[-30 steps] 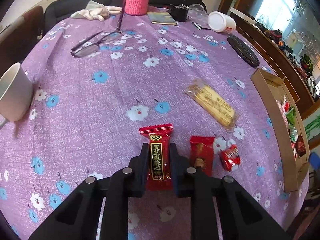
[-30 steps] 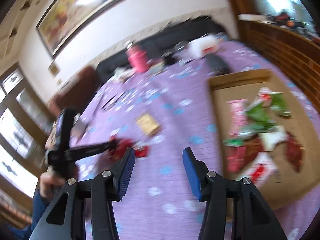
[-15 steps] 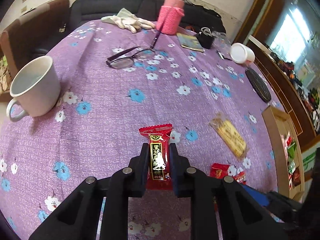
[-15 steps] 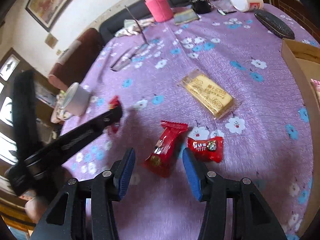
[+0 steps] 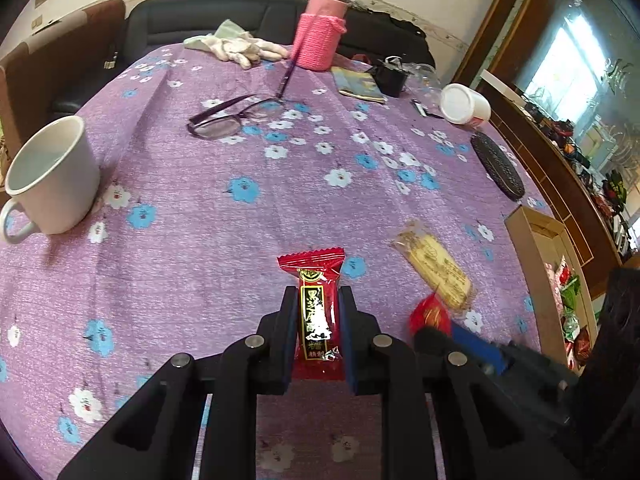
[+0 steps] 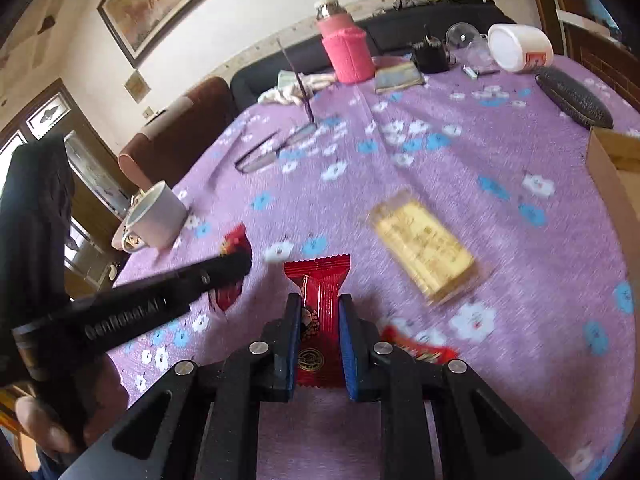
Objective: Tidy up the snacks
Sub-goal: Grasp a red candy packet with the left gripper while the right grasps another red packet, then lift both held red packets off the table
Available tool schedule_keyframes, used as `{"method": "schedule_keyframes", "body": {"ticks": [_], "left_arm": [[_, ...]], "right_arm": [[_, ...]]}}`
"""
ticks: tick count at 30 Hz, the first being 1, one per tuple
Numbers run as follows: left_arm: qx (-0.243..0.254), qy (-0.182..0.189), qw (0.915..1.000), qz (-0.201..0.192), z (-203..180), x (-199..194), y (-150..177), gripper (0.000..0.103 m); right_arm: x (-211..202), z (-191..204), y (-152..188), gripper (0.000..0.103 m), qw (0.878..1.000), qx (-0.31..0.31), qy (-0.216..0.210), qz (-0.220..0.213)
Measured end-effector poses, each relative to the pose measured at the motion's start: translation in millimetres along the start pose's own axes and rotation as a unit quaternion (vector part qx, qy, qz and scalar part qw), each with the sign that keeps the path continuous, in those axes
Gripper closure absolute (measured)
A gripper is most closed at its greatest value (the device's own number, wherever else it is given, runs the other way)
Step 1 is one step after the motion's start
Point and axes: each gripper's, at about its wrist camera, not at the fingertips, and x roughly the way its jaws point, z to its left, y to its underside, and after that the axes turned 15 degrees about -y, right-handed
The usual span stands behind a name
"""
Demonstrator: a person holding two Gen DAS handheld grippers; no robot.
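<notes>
My left gripper [image 5: 318, 320] is shut on a red candy bar with black and gold lettering [image 5: 316, 304] and holds it above the purple flowered tablecloth [image 5: 240, 200]. My right gripper [image 6: 319, 332] is shut on a second red candy bar [image 6: 318, 300]. A small red snack packet [image 6: 420, 350] lies just right of the right gripper's fingers. A yellow biscuit pack [image 6: 424, 248] lies on the cloth beyond it; it also shows in the left wrist view [image 5: 436, 266]. The cardboard box [image 5: 532, 264] with several snacks stands at the right. The left gripper shows in the right wrist view [image 6: 224, 268].
A white mug [image 5: 52, 176] stands at the left. Glasses [image 5: 232, 116], white gloves [image 5: 236, 46], a pink-sleeved bottle [image 5: 320, 32], a white jar on its side [image 5: 466, 104] and a dark oval case [image 5: 498, 170] lie farther back. A sofa is behind the table.
My right gripper came down over the red candy bar on the cloth and closed on it. My left gripper rose slightly, still holding its bar.
</notes>
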Motion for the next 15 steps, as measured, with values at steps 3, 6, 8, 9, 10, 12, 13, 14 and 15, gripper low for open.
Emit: {"method": "schedule_keyframes", "body": {"ticks": [3,6,8,9,10,12,13,14,15], "left_arm": [[0.006,0.015,0.9999,-0.006,-9,-3,3,0.085],[0.015,0.021,0.9996,-0.013,-17,-5,5,0.085],[0.021,0.019,0.9995,-0.016,-19,-6,6,0.085],[0.022,0.02,0.9994,-0.015,-20,-6,7,0.085],[0.022,0.021,0.9994,-0.015,-20,-6,7,0.085],[0.027,0.02,0.9994,-0.013,-22,-5,8,0.085],[0.027,0.02,0.9993,-0.013,-23,-5,9,0.085],[0.028,0.02,0.9993,-0.013,-23,-4,9,0.085],[0.031,0.019,0.9992,-0.013,-24,-5,9,0.085]], "right_arm": [[-14,-4,-6,0.083,0.999,-0.004,0.006,-0.033],[-21,-8,-8,0.084,0.999,0.004,0.027,-0.047],[-25,-13,-10,0.084,0.997,0.013,0.046,-0.053],[-25,-16,-11,0.084,0.997,0.019,0.044,-0.053],[-25,-18,-12,0.084,0.997,0.027,0.042,-0.053],[-25,-19,-10,0.084,0.997,0.031,0.04,-0.051],[-26,-19,-10,0.084,0.997,0.031,0.037,-0.052],[-25,-18,-11,0.084,0.997,0.028,0.037,-0.053],[-25,-17,-10,0.084,0.998,0.025,0.039,-0.053]]}}
